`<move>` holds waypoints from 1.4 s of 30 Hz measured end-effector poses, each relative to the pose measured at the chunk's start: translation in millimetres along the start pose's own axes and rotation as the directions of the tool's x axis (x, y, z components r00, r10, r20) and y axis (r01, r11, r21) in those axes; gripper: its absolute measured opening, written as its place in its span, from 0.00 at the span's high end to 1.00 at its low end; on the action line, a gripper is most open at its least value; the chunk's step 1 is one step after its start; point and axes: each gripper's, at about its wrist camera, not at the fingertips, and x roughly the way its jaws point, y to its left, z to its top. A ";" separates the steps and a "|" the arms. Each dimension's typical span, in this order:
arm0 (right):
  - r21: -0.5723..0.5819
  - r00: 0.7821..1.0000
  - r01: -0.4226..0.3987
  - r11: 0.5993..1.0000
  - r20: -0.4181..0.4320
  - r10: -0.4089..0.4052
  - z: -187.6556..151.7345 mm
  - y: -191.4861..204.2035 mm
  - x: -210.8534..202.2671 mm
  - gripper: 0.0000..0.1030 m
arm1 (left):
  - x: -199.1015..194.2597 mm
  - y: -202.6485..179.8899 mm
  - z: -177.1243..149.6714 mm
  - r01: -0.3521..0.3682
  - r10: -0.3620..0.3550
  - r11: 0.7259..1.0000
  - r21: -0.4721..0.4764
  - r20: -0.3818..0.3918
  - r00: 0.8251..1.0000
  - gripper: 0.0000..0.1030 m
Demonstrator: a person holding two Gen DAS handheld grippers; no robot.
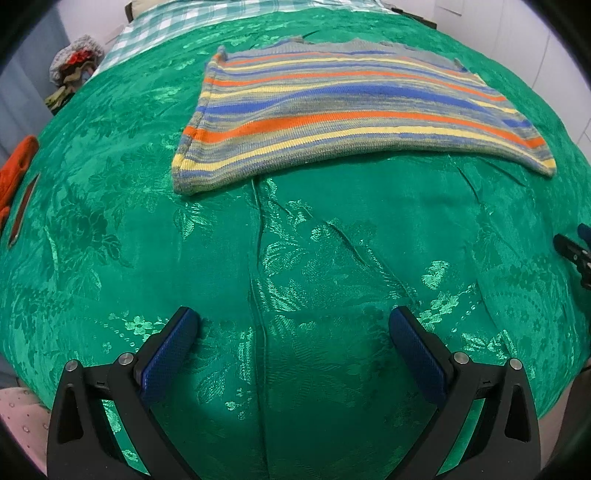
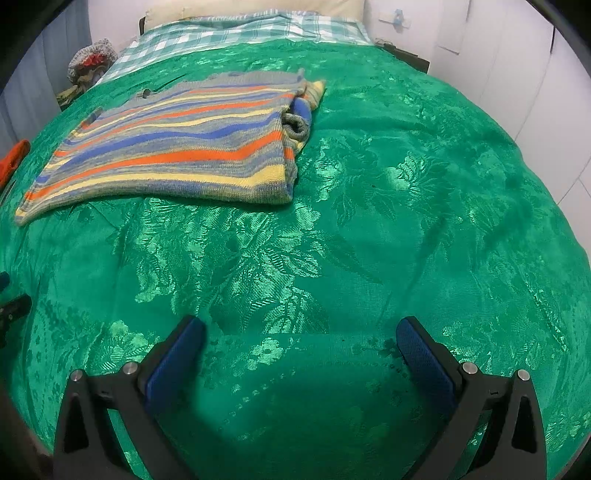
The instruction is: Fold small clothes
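Observation:
A striped knit garment (image 1: pixel 343 114), in orange, blue, yellow and grey, lies folded flat on the green bedspread (image 1: pixel 295 258). In the right wrist view the garment (image 2: pixel 177 151) lies at the upper left, with a sleeve bunched at its right edge. My left gripper (image 1: pixel 291 332) is open and empty, low over the bedspread, well short of the garment. My right gripper (image 2: pixel 301 343) is open and empty too, over bare bedspread (image 2: pixel 406 221) to the right of the garment. The right gripper's tip shows at the left wrist view's right edge (image 1: pixel 576 251).
A checked teal blanket (image 2: pixel 236 29) and a pillow lie at the head of the bed. A crocheted item (image 1: pixel 74 59) sits off the bed's far left. An orange cloth (image 1: pixel 14 170) lies at the left edge. White cupboards (image 2: pixel 517 55) stand to the right.

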 end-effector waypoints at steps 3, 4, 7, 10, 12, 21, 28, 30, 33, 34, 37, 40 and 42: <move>-0.001 1.000 0.001 1.000 0.000 -0.001 -0.8 0.3 -0.5 0.00 | 0.2 -0.3 -0.1 0.000 0.000 1.000 0.000 0.001 1.000 0.00; 0.000 1.000 0.001 1.000 0.001 -0.001 -0.8 0.3 -0.7 0.00 | 0.1 0.0 0.1 0.000 0.000 1.000 0.000 0.003 1.000 0.00; 0.001 1.000 0.000 1.000 0.006 0.000 -2.1 0.2 -1.8 0.00 | -0.7 -1.4 -2.0 -0.009 0.009 1.000 0.000 0.023 1.000 0.00; 0.002 1.000 0.002 1.000 0.020 -0.002 -4.7 0.2 -3.4 0.00 | -1.1 -3.5 -2.8 -0.018 0.018 1.000 0.004 0.031 0.999 0.00; 0.003 1.000 0.002 1.000 0.021 -0.002 -5.2 0.0 -3.9 0.00 | -1.7 -3.5 -3.8 -0.013 0.013 1.000 0.002 0.035 0.999 0.00; 0.002 1.000 0.003 1.000 0.027 -0.003 -6.4 -0.6 -4.6 0.00 | -3.9 -2.5 -9.6 -0.004 0.003 1.000 0.012 0.072 0.997 0.00; -0.018 0.993 -0.033 0.999 -0.113 0.031 13.0 -4.4 -10.1 0.00 | -56.5 -9.6 -16.0 0.033 -0.048 0.995 0.094 0.159 0.986 0.01; -0.010 0.989 -0.060 0.998 -0.136 0.058 23.4 -14.8 -17.6 0.00 | -80.3 -22.1 -21.1 0.092 -0.127 0.983 0.159 0.224 0.966 0.01; 0.005 0.992 -0.106 0.994 -0.064 0.106 55.8 -39.2 -31.3 0.00 | -90.2 -55.9 -10.6 0.185 -0.247 0.943 0.276 0.212 0.945 0.01; 0.006 0.991 -0.131 0.991 -0.034 0.131 75.7 -49.6 -32.8 0.00 | -88.1 -75.8 2.1 0.218 -0.293 0.921 0.323 0.204 0.934 0.01; 0.046 0.968 -0.250 0.967 0.000 0.250 127.5 -73.5 -21.6 0.00 | -79.1 -123.7 34.4 0.232 -0.342 0.881 0.412 0.216 0.915 0.01; 0.151 0.900 -0.404 0.902 -0.107 0.422 186.5 -92.0 31.4 0.12 | -52.0 -181.3 74.3 0.238 -0.375 0.840 0.487 0.205 0.904 0.01; 0.223 0.835 -0.456 0.861 -0.227 0.501 216.2 -95.6 77.8 0.21 | -24.6 -205.8 93.3 0.242 -0.362 0.834 0.496 0.160 0.919 0.02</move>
